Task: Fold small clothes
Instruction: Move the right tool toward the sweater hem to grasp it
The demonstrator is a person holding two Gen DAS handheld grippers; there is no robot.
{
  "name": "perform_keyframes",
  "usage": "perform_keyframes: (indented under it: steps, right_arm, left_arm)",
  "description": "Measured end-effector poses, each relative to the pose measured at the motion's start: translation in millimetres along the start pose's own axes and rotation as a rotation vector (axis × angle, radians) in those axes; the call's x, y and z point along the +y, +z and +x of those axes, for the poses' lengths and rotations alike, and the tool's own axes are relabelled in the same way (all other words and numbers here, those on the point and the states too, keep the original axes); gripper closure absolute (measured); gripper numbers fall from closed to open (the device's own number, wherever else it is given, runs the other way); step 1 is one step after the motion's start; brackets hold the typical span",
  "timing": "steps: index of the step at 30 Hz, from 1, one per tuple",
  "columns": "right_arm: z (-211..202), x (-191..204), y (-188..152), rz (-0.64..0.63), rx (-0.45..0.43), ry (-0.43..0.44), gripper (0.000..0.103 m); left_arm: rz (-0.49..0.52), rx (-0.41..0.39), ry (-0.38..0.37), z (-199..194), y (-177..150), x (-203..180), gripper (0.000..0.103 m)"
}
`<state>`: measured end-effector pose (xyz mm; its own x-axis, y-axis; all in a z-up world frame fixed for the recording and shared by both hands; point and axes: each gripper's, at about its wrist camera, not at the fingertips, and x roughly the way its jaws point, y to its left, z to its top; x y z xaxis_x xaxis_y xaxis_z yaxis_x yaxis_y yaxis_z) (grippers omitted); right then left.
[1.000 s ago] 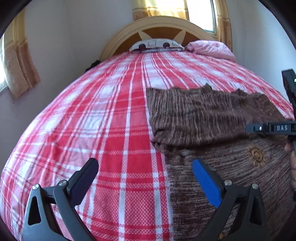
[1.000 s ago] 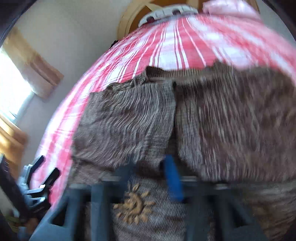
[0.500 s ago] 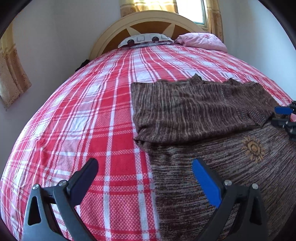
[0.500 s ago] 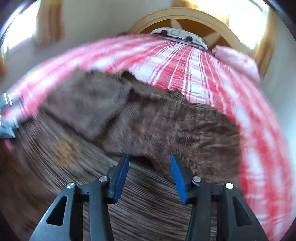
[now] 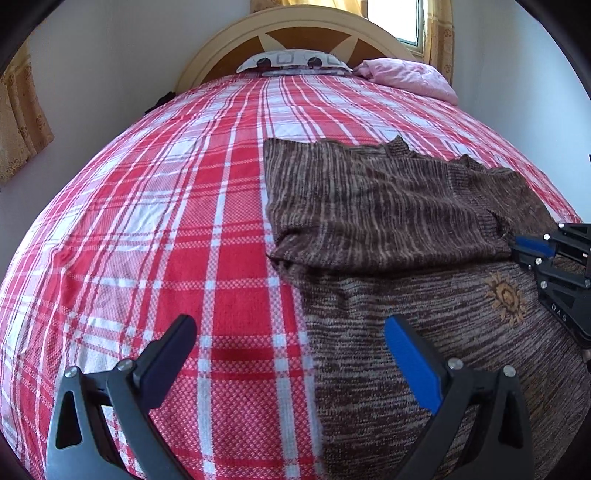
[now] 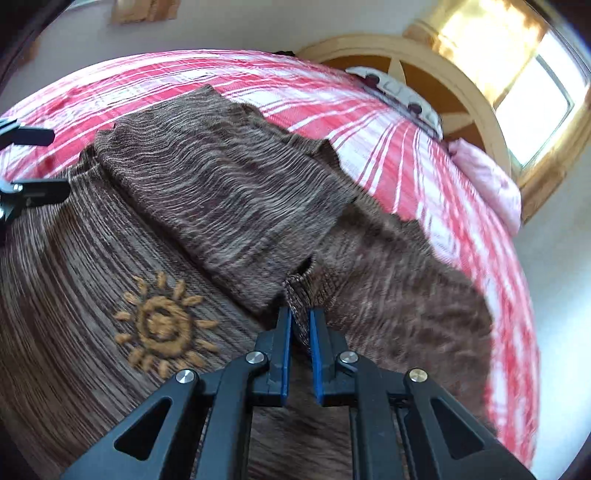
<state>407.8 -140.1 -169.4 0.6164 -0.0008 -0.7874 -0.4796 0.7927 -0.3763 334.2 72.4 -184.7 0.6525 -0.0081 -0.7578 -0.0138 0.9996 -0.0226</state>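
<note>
— What carries everything?
— A bed (image 5: 155,206) with a red-and-white plaid cover.
— And what lies on it?
— A brown knit sweater (image 5: 388,229), sleeve folded across its body, on the right half; a patterned pillow (image 5: 291,61) and a pink cloth (image 5: 406,75) lie by the headboard.

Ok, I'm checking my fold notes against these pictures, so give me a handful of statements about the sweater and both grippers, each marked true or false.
1. The brown sweater lies on a red plaid bedspread. True.
2. The left gripper is clamped on the sweater's hem. False: its jaws are wide open, holding nothing.
3. The right gripper has a pinch of sweater fabric between its closing jaws. True.
4. The embroidered sun is hidden under the folded sleeve. False: it lies uncovered beside that fold.
5. A pink blanket lies near the headboard. True.
</note>
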Motion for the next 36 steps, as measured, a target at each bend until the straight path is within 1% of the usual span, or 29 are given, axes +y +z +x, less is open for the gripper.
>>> perform_keyframes:
  steps: [2,4,5,6,8,9,10,11,12,14,15,16,17,19,20,21,23,24,27,28,31,36]
  right_arm:
    - [-0.4,-5.6,-0.6,0.055,-0.005,0.019,0.094]
    - [-0.2,-16.3,0.8,0.137,-0.012,0.066,0.094]
    - [1.2,-20.5,1.2,0.17,-0.015,0.086,0.092]
    - [5.5,-19.6,2.9,0.171,-0.004,0.092,0.09]
    - [6.9,-14.4,4.4,0.148,0.013,0.081,0.075]
    - [1.4,-18.9,2.2,0.141,0.013,0.096,0.056]
    - [-8.1,-28.0,-2.4,0.17,-0.003,0.143,0.047]
    - [-20.0,-42.6,-7.9,0.218,-0.039,0.196,0.047]
    - [-23.6,-54.9,-10.6,0.254,-0.058,0.205,0.047]
    - [-36.1,-103.0,-25.8,0.374,-0.079,0.151,0.047]
    - [-36.8,-122.9,-33.8,0.422,-0.077,0.149,0.047]
    - [-33.6,-142.3,-43.8,0.478,-0.064,0.166,0.047]
    - [-24.9,-156.8,-55.0,0.525,-0.026,0.191,0.047]
    - [-6.9,-167.9,-79.6,0.56,0.065,0.22,0.047]
    - [-1.7,-167.0,-91.8,0.553,0.086,0.231,0.047]
    - [-3.5,-163.8,-98.9,0.533,0.074,0.237,0.047]
    - [-14.0,-151.6,-111.6,0.471,0.024,0.219,0.047]
    - [-16.8,-148.8,-114.4,0.463,0.021,0.217,0.047]
    - [-31.5,-139.1,-118.1,0.417,0.006,0.169,0.047]
    - [-39.2,-136.3,-119.7,0.415,-0.003,0.166,0.047]
    - [-60.4,-132.6,-135.0,0.444,-0.019,0.199,0.047]
    - [-100.6,-112.1,-177.6,0.477,0.005,0.209,0.047]
  left_arm:
    - [0.001,-0.001,0.002,-0.2,0.1,-0.7,0.0]
    - [0.008,0.005,0.007,1.4,0.8,-1.1,0.0]
    - [0.011,0.009,0.01,2.4,1.5,-1.9,0.0]
    - [0.011,0.009,0.011,1.9,1.2,-2.0,0.0]
    - [0.004,-0.002,0.001,-1.6,1.2,0.8,0.0]
    - [-0.006,-0.016,-0.015,-5.6,-0.2,3.2,0.0]
    - [-0.014,-0.026,-0.027,-8.8,-1.5,5.1,0.0]
    - [-0.026,-0.04,-0.039,-12.8,-3.0,7.9,0.0]
    - [-0.038,-0.051,-0.045,-16.2,-4.1,10.0,0.0]
    - [-0.053,-0.055,-0.047,-19.7,-4.9,11.4,0.0]
    - [-0.054,-0.054,-0.046,-21.4,-5.9,10.6,0.0]
    - [-0.052,-0.053,-0.045,-23.7,-7.5,8.7,0.0]
    - [-0.049,-0.052,-0.047,-26.2,-8.9,7.2,0.0]
    - [-0.052,-0.054,-0.064,-35.4,-15.6,5.3,0.0]
    - [-0.059,-0.054,-0.083,-42.3,-21.6,5.3,0.0]
    - [-0.063,-0.05,-0.101,-48.6,-28.4,5.4,0.0]
    - [-0.059,-0.039,-0.119,-58.7,-41.1,5.6,0.0]
    - [-0.053,-0.038,-0.127,-65.7,-48.9,5.4,0.0]
    - [-0.006,-0.035,-0.115,-87.7,-69.7,1.8,0.0]
    - [0.002,-0.038,-0.116,-94.1,-74.5,1.3,0.0]
    - [0.015,-0.054,-0.117,-114.3,-90.7,2.4,0.0]
    - [0.008,-0.051,-0.152,-131.6,-115.3,0.8,0.0]
